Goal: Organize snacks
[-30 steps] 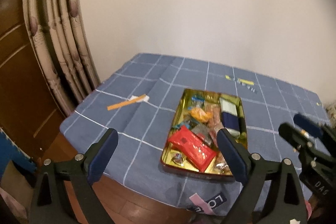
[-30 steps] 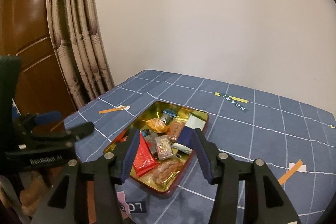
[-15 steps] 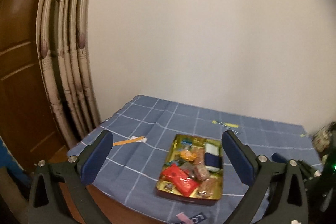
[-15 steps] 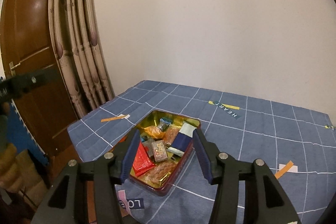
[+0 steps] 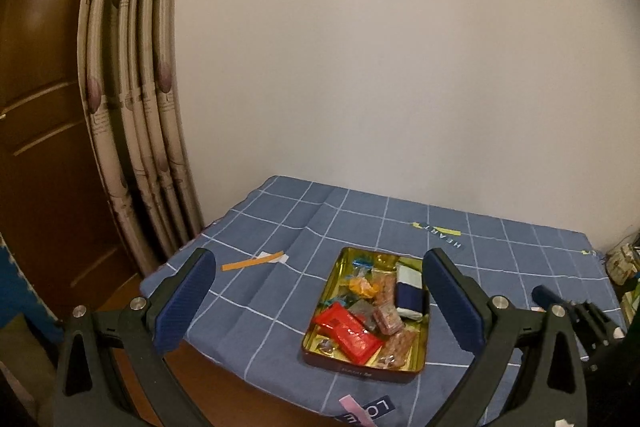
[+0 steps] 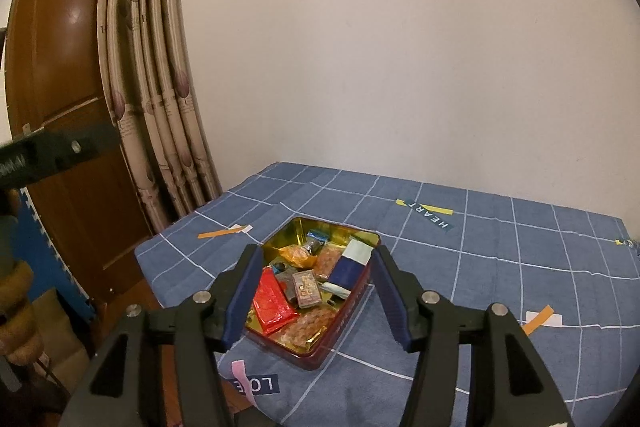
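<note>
Nearest the camera, the left gripper (image 5: 318, 285) hangs in the air short of the table, its 2 blue-padded jaws spread as wide as they go with nothing between them. The right gripper (image 6: 318, 287) also hangs short of the table; its jaws stand partly apart, have just been opening, and hold nothing. Beyond them, a tin (image 6: 362, 289) lies flat near the front edge of a table covered by a blue checked cloth (image 6: 500, 267). The tin is rectangular with rounded corners, dark red outside and shiny gold inside, its lid off. It is filled with loose wrapped snacks: a red packet (image 6: 274, 301) at the near left, a navy-and-white packet (image 6: 352, 265) at the right, an orange sweet (image 6: 296, 253) toward the far end, and clear packs of brown pieces. An orange paper strip (image 6: 222, 231) lies on the cloth left of the tin. Farthest back are a pale wall (image 6: 400, 47), a folded curtain (image 6: 160, 87) and a brown door (image 6: 60, 67).
</note>
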`<move>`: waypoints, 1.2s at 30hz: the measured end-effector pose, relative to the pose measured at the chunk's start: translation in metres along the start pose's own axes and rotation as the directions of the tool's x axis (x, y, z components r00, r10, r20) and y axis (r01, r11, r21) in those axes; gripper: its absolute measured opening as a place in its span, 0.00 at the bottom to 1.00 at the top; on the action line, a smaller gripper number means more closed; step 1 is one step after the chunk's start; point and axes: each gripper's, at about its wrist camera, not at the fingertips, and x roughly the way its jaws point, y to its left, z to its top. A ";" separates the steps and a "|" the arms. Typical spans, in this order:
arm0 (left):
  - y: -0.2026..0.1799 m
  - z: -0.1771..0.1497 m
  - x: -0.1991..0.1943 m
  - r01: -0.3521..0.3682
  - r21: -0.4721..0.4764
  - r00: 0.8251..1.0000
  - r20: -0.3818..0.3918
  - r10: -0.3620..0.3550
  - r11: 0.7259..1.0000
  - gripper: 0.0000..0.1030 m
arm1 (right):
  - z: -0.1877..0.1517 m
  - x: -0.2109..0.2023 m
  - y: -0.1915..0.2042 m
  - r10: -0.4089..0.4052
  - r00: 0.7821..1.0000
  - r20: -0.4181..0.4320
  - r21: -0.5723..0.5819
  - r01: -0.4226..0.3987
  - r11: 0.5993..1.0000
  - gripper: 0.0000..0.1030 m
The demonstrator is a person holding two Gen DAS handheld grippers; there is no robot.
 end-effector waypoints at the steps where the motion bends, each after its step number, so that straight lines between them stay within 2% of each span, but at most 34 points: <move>1: 0.000 -0.002 0.001 0.001 -0.003 1.000 -0.004 -0.001 1.000 1.00 | 0.000 -0.001 0.001 -0.001 1.000 0.006 -0.001 0.001 1.000 0.58; 7: 0.003 -0.010 0.010 0.018 -0.035 0.998 -0.052 -0.019 0.999 1.00 | 0.002 -0.005 0.012 -0.024 0.999 0.035 -0.013 0.025 1.000 0.61; 12: 0.004 -0.016 0.014 -0.005 -0.035 0.998 -0.064 0.003 0.999 1.00 | 0.002 -0.010 0.025 -0.040 0.997 0.061 -0.058 0.043 0.997 0.63; 16: 0.004 -0.019 0.020 -0.013 -0.029 0.996 -0.092 0.010 0.999 1.00 | 0.002 -0.012 0.024 -0.044 0.997 0.060 -0.052 0.047 0.998 0.64; 23: -0.004 -0.030 0.040 -0.029 0.019 0.987 -0.158 0.031 0.999 1.00 | -0.005 0.001 -0.007 -0.060 0.998 -0.005 0.016 0.060 0.998 0.65; 26: -0.010 -0.035 0.046 -0.037 0.056 0.986 -0.161 0.046 0.998 1.00 | -0.017 0.016 -0.043 -0.125 0.990 -0.067 0.026 0.127 0.992 0.65; 28: -0.015 -0.038 0.050 -0.048 0.078 0.985 -0.164 0.061 0.996 1.00 | -0.029 0.027 -0.075 -0.189 0.975 -0.120 0.036 0.195 0.980 0.65; 30: -0.019 -0.040 0.055 -0.044 0.085 0.982 -0.179 0.058 0.995 1.00 | -0.047 0.039 -0.116 -0.255 0.949 -0.185 0.054 0.269 0.962 0.65; 31: -0.020 -0.040 0.057 -0.044 0.087 0.981 -0.187 0.060 0.995 1.00 | -0.057 0.046 -0.140 -0.300 0.925 -0.232 0.055 0.320 0.946 0.65; 33: -0.024 -0.042 0.063 -0.042 0.091 0.978 -0.202 0.060 0.995 1.00 | -0.073 0.057 -0.178 -0.334 0.889 -0.312 0.074 0.373 0.925 0.65; 36: -0.027 -0.042 0.070 -0.035 0.091 0.973 -0.223 0.055 0.995 1.00 | -0.097 0.063 -0.233 -0.394 0.833 -0.389 0.105 0.465 0.879 0.65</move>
